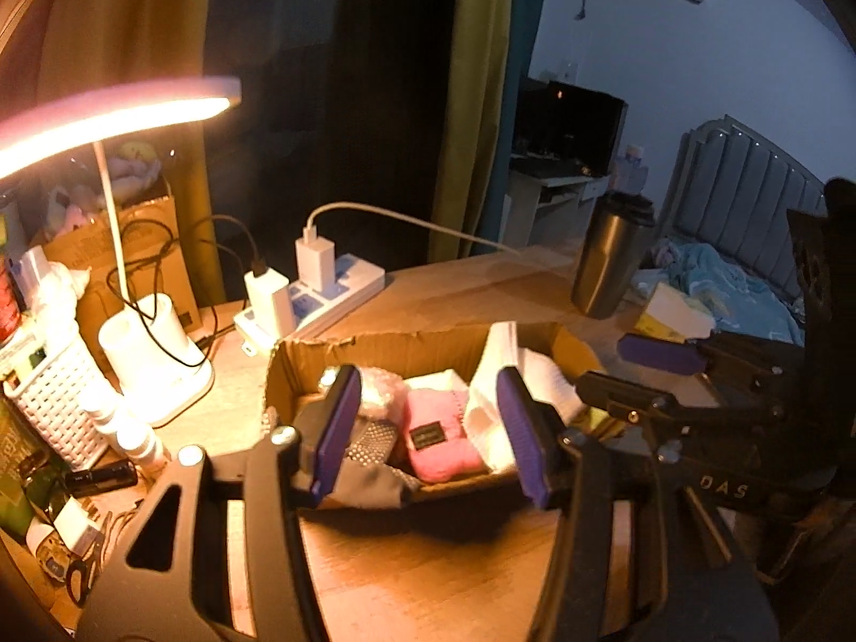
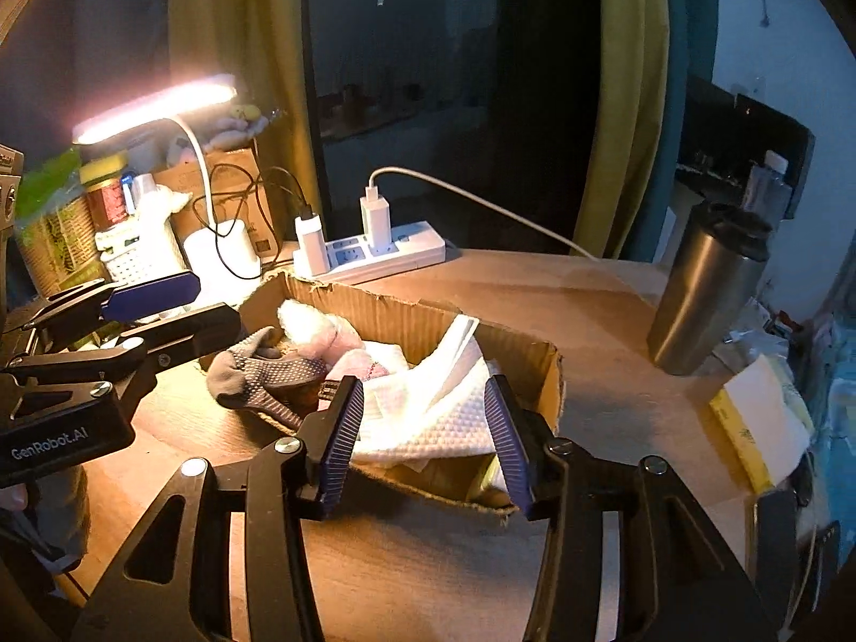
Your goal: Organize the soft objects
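Soft objects sit gathered in the cardboard box (image 1: 428, 345) on the wooden desk (image 1: 455, 562).

From the left wrist, the left gripper (image 1: 430, 436) hangs above the box's near edge, jaws spread wide and holding nothing. Straight ahead between them lies one pink sock (image 1: 436, 438), its long axis running away from the jaws; one grey dotted sock (image 1: 369, 441) lies to its left, one white cloth (image 1: 527, 374) to its right.

From the right wrist, the right gripper (image 2: 422, 438) is also parted and empty, just short of the white cloth (image 2: 433, 417), which it is nearer to. The grey sock (image 2: 267, 374) drapes over the box's left wall (image 2: 257, 294), beside the left gripper (image 2: 160, 302).
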`<state>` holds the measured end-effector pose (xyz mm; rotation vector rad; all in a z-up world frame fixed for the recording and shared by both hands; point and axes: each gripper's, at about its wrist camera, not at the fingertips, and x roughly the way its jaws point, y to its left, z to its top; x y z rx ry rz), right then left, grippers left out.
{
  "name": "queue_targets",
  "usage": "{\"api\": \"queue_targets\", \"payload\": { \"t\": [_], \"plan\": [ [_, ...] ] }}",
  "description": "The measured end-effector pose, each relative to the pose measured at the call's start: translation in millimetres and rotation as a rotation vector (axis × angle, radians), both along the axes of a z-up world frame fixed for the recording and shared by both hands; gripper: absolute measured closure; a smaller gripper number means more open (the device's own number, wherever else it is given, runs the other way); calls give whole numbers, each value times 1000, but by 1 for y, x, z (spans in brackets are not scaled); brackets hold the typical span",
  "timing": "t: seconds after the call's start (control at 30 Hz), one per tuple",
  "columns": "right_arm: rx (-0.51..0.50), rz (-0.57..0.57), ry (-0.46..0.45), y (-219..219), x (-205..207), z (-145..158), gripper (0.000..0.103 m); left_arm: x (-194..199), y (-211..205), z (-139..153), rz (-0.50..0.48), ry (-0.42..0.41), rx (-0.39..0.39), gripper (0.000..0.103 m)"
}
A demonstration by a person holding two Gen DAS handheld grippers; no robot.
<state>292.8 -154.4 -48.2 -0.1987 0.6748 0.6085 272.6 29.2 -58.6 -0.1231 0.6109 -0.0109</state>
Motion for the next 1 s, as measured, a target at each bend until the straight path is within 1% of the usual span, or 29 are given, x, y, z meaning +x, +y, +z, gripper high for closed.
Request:
{"api": "queue_targets", "payload": {
  "t": [0.03, 0.07, 0.13, 0.5, 0.57, 0.6, 0.77, 0.9, 1.0],
  "plan": [
    [2, -4, -6, -2, -3, 2, 53, -4, -1, 3, -1, -10, -1, 28],
    [4, -7, -11, -4, -6, 3, 53, -7, -2, 5, -1, -17, -4, 28],
    [8, -15, -22, -8, -13, 8, 53, -16, -3, 11, -1, -43, -10, 28],
    [34, -47, -97, -28, -51, 36, 52, -59, -18, 39, -13, -127, 7, 28],
    [38, -49, -109, -30, -58, 40, 48, -67, -19, 44, -14, -143, 8, 28],
    [41, -49, -117, -32, -63, 43, 43, -72, -20, 47, -16, -151, 8, 28],
    [57, -56, -153, -39, -83, 55, 41, -93, -25, 59, -22, -190, 12, 28],
    [69, -72, -190, -46, -100, 65, 34, -111, -29, 68, -27, -223, 16, 27],
    [83, -85, -216, -52, -113, 72, 33, -123, -33, 74, -32, -246, 21, 26]
  ]
}}
